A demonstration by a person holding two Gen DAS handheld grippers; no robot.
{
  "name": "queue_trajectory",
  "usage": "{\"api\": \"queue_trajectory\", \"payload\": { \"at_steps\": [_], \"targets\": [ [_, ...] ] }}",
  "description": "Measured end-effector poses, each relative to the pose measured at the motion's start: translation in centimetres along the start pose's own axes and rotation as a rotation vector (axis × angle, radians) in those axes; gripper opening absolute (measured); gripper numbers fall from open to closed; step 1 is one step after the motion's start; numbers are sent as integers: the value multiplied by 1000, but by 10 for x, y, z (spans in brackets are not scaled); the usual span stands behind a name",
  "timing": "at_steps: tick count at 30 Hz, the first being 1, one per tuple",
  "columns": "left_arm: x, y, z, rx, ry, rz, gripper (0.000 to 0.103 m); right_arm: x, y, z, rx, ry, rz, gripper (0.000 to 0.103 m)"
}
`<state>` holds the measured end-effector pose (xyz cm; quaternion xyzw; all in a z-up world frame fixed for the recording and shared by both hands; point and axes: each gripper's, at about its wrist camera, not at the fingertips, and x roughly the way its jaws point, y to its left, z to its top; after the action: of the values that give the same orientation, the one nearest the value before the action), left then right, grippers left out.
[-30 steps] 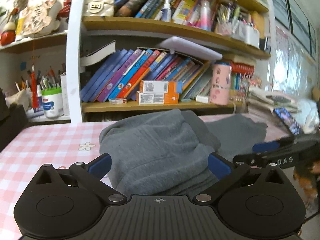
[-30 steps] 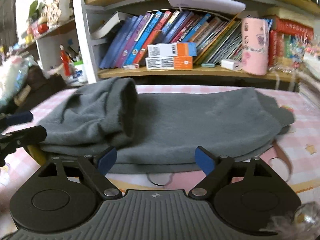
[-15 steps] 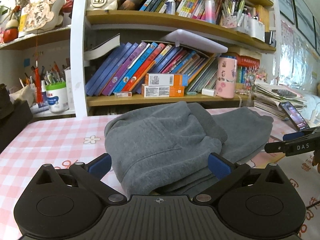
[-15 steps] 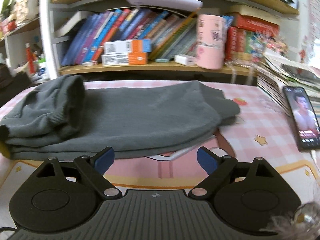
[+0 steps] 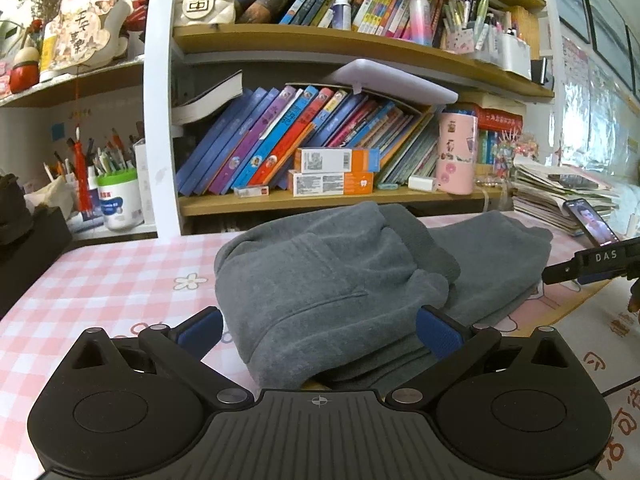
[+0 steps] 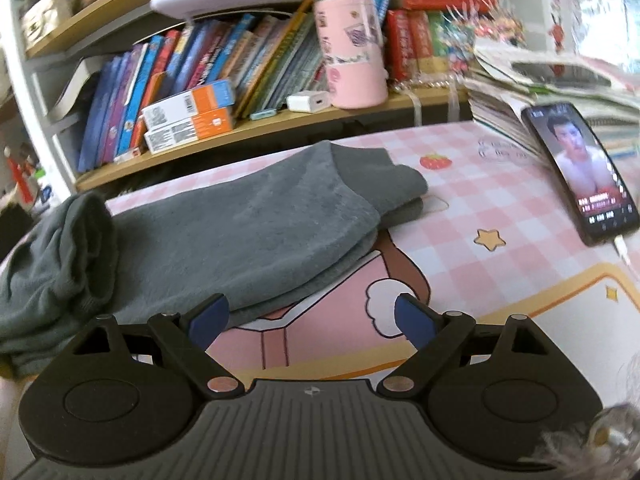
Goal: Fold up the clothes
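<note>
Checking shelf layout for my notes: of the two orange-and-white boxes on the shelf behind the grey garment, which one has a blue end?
The upper box, stacked on the lower box; its right end is blue, while the lower one stays orange to its end.

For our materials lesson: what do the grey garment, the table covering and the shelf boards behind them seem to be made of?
Grey garment: soft fleece-like knit, matte; fuzzy nap, ribbed cuff. Table covering: probably wipeable plastic or vinyl, printed pink checks and cartoons; it lies flat with a slight sheen. Shelf boards: wood or wood-look laminate, tan and smooth; which one cannot be told.
</note>
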<state>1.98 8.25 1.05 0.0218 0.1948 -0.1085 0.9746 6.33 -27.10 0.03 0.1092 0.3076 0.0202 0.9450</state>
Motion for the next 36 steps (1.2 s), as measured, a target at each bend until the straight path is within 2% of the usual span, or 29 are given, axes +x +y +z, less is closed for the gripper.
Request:
{"api": "queue_trajectory", "payload": {
  "at_steps": [3,9,14,17,18,19,22,24,25,27,29,33,36],
  "targets": [
    [1,1,0,-2,7,7,103,6,-15,6,78,19,-17,90],
    [0,1,-1,-4,7,1,103,19,-44,27,266,24,14,91],
    [1,1,-1,-3,9,3,103,41,-40,44,246,30,-25,87],
    [1,2,-1,-6,11,2,103,54,-24,47,140,17,-80,70],
    [1,2,-1,-9,12,1,103,57,-16,47,84,15,-99,62],
    [2,2,-1,-10,12,0,103,60,-10,46,42,13,-111,49],
    [2,2,-1,-12,12,1,103,62,-3,50,23,-18,-73,25],
    [1,1,-1,-11,11,2,103,54,-3,56,63,-74,-26,19],
    [1,1,-1,-10,11,3,103,44,2,57,49,-138,10,19],
    [2,0,-1,-9,15,6,103,31,12,56,12,-202,80,18],
    [2,0,-1,-9,17,9,103,31,17,54,9,-181,104,18],
    [0,0,-1,-14,7,3,103,48,5,52,107,-108,24,19],
    [2,0,-1,-10,16,7,103,58,-8,52,183,-68,-3,30]
  ]
}}
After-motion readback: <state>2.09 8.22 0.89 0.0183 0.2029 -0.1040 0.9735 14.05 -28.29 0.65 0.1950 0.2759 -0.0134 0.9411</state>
